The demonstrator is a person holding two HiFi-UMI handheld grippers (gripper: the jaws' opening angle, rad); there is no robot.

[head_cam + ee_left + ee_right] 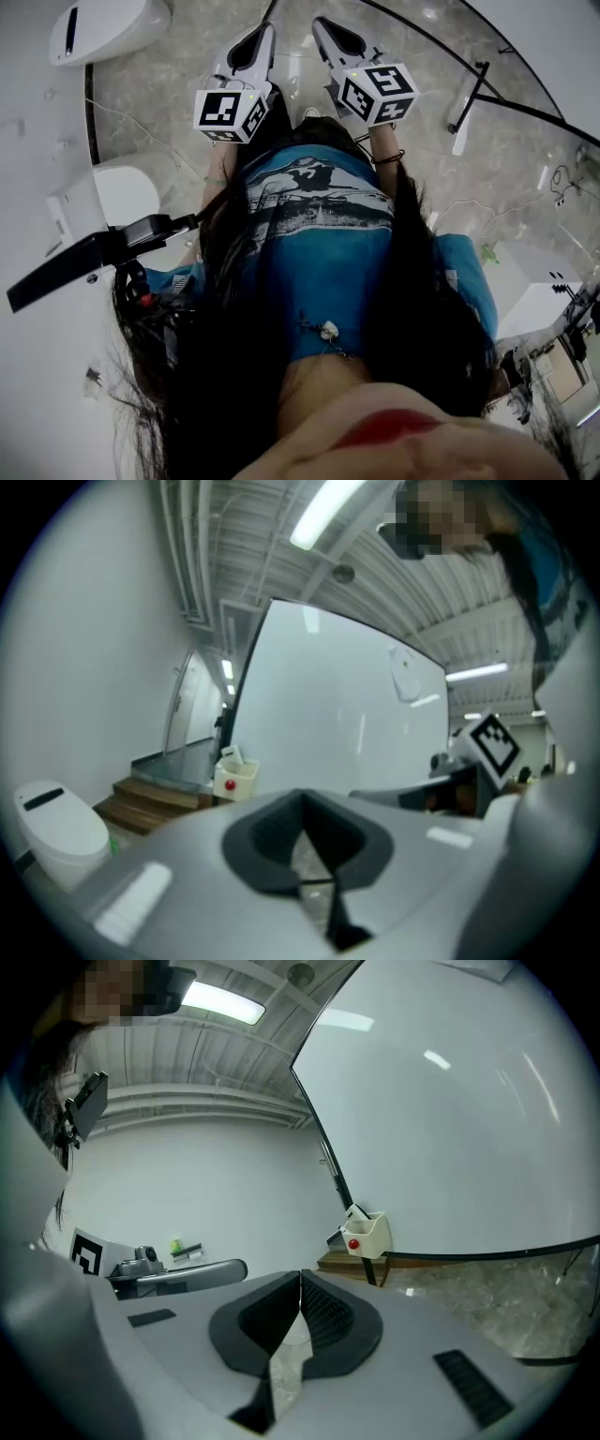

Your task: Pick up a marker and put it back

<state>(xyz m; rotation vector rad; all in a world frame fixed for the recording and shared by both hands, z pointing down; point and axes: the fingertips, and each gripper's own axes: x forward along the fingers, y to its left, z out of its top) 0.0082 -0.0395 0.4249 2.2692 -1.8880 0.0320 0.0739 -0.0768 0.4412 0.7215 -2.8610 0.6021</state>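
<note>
Jaws on our left gripper [302,803] and right gripper [300,1281] are closed pad to pad, holding nothing. We cannot pick out a marker. Well ahead of the right jaws, slightly right, a white holder [367,1234] with a red dot hangs at the whiteboard [450,1129] edge. Something white sticks out of its top. Marbled floor [469,1307] lies beyond.
</note>
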